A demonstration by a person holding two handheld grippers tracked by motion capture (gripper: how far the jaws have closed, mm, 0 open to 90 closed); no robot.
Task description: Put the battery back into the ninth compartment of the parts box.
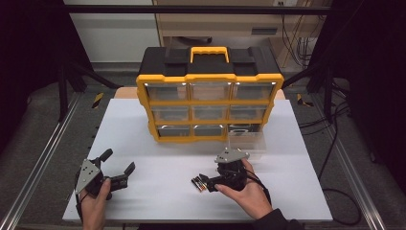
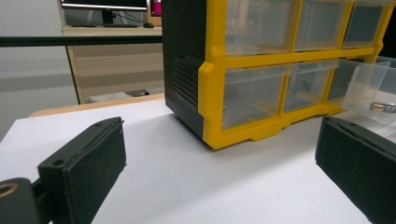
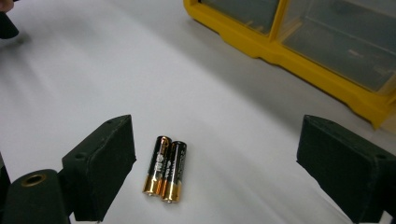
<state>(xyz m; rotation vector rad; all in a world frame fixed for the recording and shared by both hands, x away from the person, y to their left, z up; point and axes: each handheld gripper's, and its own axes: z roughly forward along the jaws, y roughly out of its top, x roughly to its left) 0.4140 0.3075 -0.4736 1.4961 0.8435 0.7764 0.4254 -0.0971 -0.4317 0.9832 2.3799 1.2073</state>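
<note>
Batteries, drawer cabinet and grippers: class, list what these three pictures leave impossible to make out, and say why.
- Two batteries: label print too small and blurred in the right gripper view; in the high view the right gripper partly covers them.
- Pulled-out clear drawer: cut off by the left gripper view's right edge, so its full contents are unknown.
- Organizer cabinet: drawer contents washed out by glare in the high view.

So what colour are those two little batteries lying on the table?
The batteries are black with copper-gold ends, clearest in the right gripper view.
</note>
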